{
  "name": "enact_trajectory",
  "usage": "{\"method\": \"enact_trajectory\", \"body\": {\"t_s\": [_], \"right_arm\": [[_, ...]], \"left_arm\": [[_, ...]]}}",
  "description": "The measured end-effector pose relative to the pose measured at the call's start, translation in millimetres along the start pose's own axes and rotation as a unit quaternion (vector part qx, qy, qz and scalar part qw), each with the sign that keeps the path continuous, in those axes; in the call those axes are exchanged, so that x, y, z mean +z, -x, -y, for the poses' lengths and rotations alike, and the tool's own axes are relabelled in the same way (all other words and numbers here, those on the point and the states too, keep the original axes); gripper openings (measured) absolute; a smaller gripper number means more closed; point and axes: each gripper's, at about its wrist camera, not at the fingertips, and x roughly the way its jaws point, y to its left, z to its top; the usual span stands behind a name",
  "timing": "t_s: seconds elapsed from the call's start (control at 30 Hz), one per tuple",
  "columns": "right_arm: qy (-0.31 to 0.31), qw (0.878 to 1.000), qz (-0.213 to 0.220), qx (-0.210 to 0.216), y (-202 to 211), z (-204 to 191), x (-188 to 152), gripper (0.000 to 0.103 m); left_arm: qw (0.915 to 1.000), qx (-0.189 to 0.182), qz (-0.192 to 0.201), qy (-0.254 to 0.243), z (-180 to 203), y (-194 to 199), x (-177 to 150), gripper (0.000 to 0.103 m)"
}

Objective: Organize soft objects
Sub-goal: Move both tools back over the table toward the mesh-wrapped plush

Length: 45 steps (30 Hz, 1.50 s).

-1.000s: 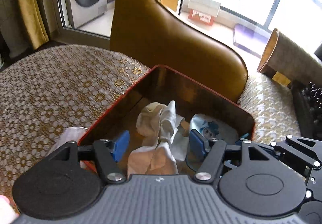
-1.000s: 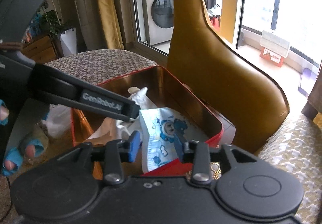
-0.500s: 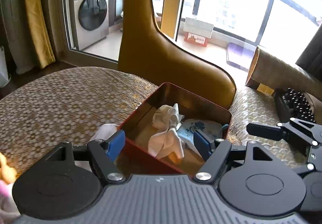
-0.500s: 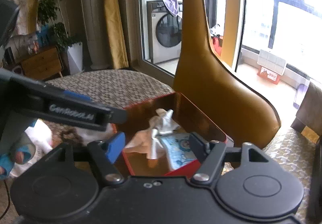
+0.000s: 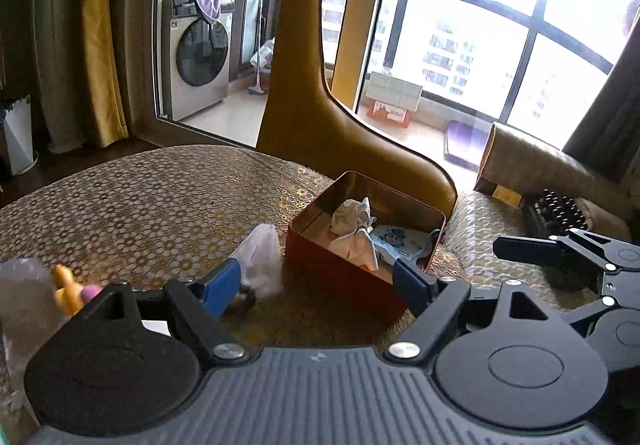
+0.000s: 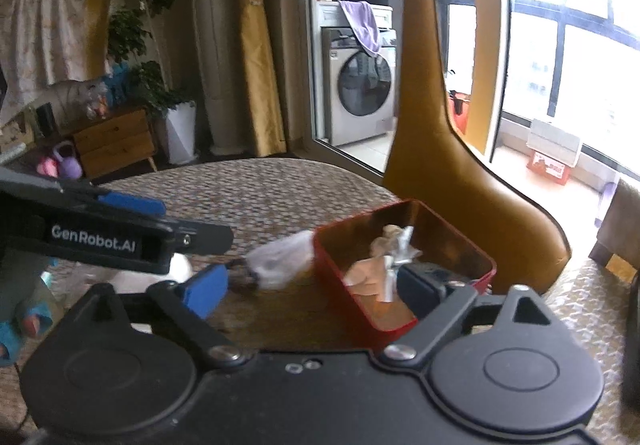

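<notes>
From the left wrist view, the red rectangular tin box [image 5: 352, 277] at 12 o'clock holds a crumpled white cloth [image 5: 354, 233] and blue-printed fabric [image 5: 394, 241]; a translucent white bag [image 5: 260, 259] at 10 o'clock waits outside; the left gripper [image 5: 316, 285] gapes empty

From the right wrist view, the right gripper [image 6: 312, 287] is likewise released, with bare patterned tablecloth [image 6: 256, 197] offering room left of the box

left wrist – high, near, faces window | right wrist – lower, faces washer | shared: red tin [image 5: 362, 241] [image 6: 400, 265]
</notes>
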Motion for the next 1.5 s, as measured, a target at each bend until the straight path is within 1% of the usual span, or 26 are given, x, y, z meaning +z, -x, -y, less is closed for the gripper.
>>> {"method": "enact_trajectory", "body": {"t_s": [0.07,0.2,0.27,0.47,0.63,0.77,0.9,1.03,1.1,1.13,1.2,1.33,1.4,1.5], "right_arm": [[-0.001,1.000,0.007,0.007,9,-13,-1,0.096],[0.002,1.000,0.013,0.025,23,-37,-3,0.101],[0.005,0.999,0.018,0.033,32,-50,-5,0.102],[0.021,0.998,0.030,0.051,47,-76,-9,0.103],[0.030,0.998,0.031,0.054,51,-87,-10,0.103],[0.032,0.997,0.032,0.055,48,-85,-11,0.103],[0.025,0.998,0.023,0.059,30,-80,-16,0.103],[0.032,0.997,0.004,0.069,2,-78,-25,0.103],[0.047,0.996,-0.010,0.072,-16,-78,-31,0.102],[0.053,0.996,-0.018,0.074,-26,-78,-34,0.099],[0.060,0.994,-0.033,0.080,-42,-78,-39,0.098],[0.080,0.991,-0.055,0.092,-72,-81,-48,0.096],[0.092,0.989,-0.065,0.097,-86,-83,-52,0.091],[0.109,0.986,-0.076,0.103,-103,-87,-58,0.088]], "left_arm": [[0.9999,-0.003,0.009,0.002,-7,18,-9,0.095],[0.9994,0.004,0.034,0.006,-23,53,-25,0.098],[0.9991,0.005,0.042,0.012,-35,70,-34,0.102],[0.9966,0.010,0.070,0.042,-75,117,-59,0.103],[0.9933,0.035,0.095,0.055,-106,138,-79,0.103],[0.9911,0.045,0.104,0.069,-125,145,-93,0.103],[0.9901,0.067,0.106,0.063,-131,144,-107,0.103],[0.9899,0.064,0.116,0.050,-134,138,-119,0.103],[0.9902,0.072,0.113,0.038,-133,128,-123,0.103],[0.9911,0.072,0.108,0.033,-132,122,-125,0.103],[0.9927,0.074,0.092,0.027,-132,105,-129,0.103],[0.9957,0.056,0.056,0.048,-136,71,-137,0.103],[0.9962,0.059,0.042,0.048,-137,55,-139,0.103],[0.9967,0.063,0.029,0.042,-139,37,-144,0.103]]}}
